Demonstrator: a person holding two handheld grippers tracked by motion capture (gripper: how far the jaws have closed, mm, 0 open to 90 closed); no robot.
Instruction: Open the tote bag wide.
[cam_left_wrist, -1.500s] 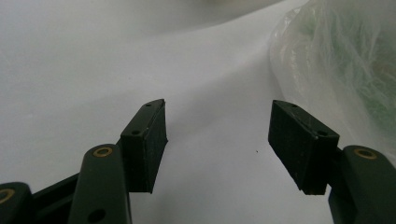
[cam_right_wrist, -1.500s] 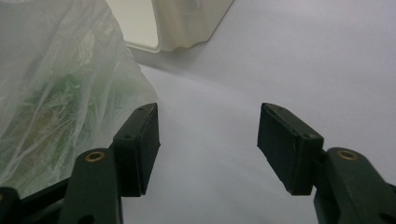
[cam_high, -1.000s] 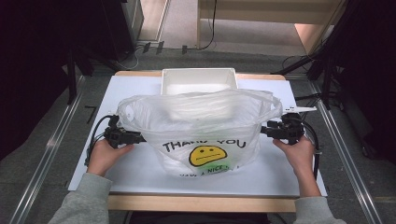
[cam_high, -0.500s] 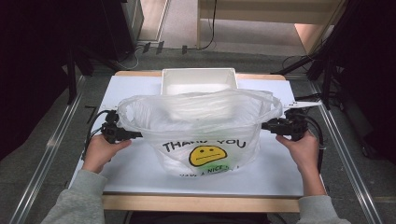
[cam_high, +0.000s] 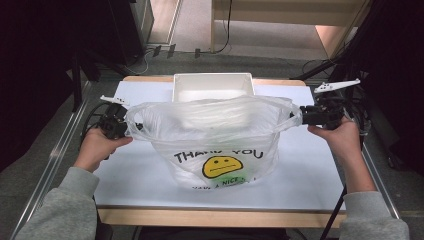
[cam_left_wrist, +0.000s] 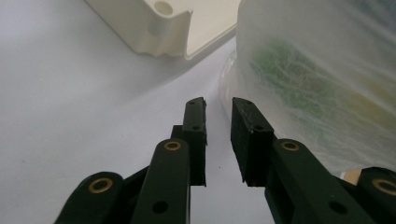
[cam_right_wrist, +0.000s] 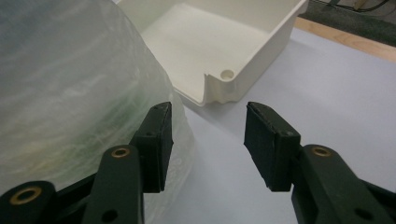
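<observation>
Both grippers have risen, stretching the bag; fingers have been closing, still parted, nothing visibly between them

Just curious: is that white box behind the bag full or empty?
Empty, where visible. The white box shows a bare floor in the right gripper view; the plastic bag hides part of it.

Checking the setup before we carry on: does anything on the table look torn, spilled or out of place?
Nothing stands out. The plastic bag stands upright on the white mat, stretched wide between the left gripper and the right gripper, with no tear or spill to be seen. The white bin sits squarely behind it.
</observation>
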